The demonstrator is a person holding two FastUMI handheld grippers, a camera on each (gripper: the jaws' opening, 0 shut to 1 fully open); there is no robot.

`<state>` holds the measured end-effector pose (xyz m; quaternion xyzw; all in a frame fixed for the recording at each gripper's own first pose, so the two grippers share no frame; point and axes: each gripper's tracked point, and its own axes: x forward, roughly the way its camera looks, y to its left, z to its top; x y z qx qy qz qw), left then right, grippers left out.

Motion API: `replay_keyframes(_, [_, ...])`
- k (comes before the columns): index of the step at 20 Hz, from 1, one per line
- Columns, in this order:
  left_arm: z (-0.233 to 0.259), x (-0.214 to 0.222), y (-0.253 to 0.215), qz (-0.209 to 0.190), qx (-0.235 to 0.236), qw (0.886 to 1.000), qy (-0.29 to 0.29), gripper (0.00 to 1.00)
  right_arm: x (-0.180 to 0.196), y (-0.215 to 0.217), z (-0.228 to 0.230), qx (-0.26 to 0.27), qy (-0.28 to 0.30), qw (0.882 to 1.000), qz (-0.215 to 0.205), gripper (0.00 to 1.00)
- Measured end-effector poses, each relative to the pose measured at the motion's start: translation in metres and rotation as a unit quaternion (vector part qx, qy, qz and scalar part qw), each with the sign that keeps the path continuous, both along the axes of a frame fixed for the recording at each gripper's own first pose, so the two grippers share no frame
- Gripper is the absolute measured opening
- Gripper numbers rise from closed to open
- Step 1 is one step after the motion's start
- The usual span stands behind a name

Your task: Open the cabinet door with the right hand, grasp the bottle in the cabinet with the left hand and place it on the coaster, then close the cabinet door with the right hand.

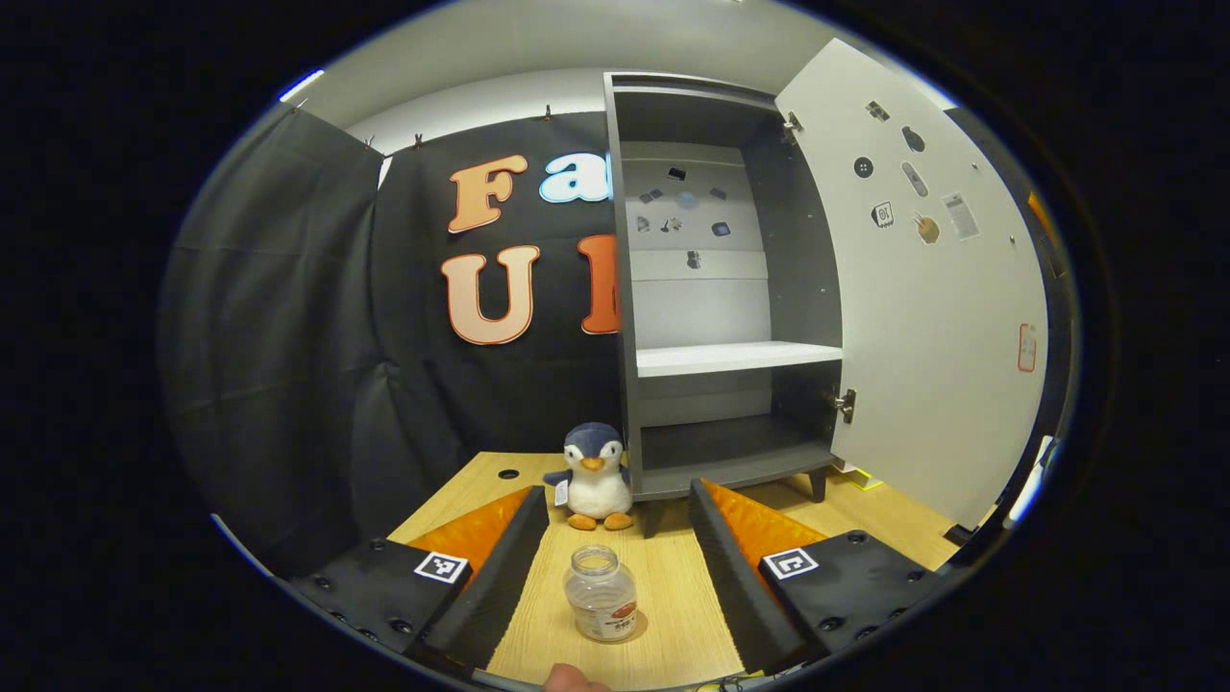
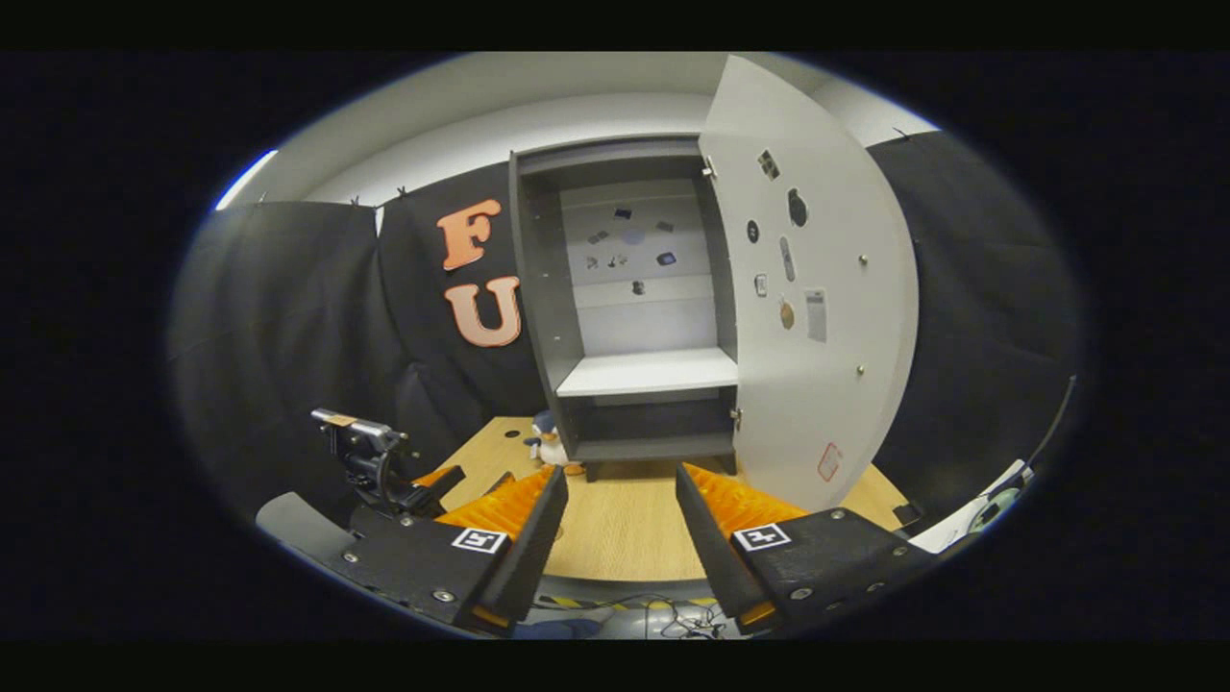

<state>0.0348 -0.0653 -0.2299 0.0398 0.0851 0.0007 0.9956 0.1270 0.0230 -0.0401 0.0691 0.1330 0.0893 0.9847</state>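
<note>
Left gripper view: one bottle (image 1: 602, 592), one penguin (image 1: 596, 477), one cabinet (image 1: 723, 288).

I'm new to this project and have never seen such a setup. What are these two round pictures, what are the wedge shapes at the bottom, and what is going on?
There is no robot arm here: a person holds a two-finger gripper in each hand, and a fisheye camera rides on each one. The wedges at the bottom of each picture are that gripper's own fingers.

In the left gripper view, the left gripper is open, with a clear bottle standing on the wooden table between its fingers, not squeezed. I cannot make out a coaster under it. Behind stands a plush penguin beside a grey cabinet whose door is swung open.

In the right gripper view, the right gripper is open and empty, facing the cabinet; the left gripper also shows at lower left.
</note>
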Motion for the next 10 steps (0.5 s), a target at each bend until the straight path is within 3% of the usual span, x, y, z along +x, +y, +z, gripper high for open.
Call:
replay_keyframes(7, [0.031, -0.005, 0.001, -0.002, -0.006, 1.0, 0.008, 0.96, 0.0, -0.107, 0.063, -0.015, -0.072, 0.993, -0.09, 0.75])
replay_keyframes(10, [0.036, -0.009, -0.005, -0.008, 0.008, 1.0, 0.014, 0.96, 0.004, -0.155, 0.078, -0.002, -0.087, 0.989, -0.122, 0.84])
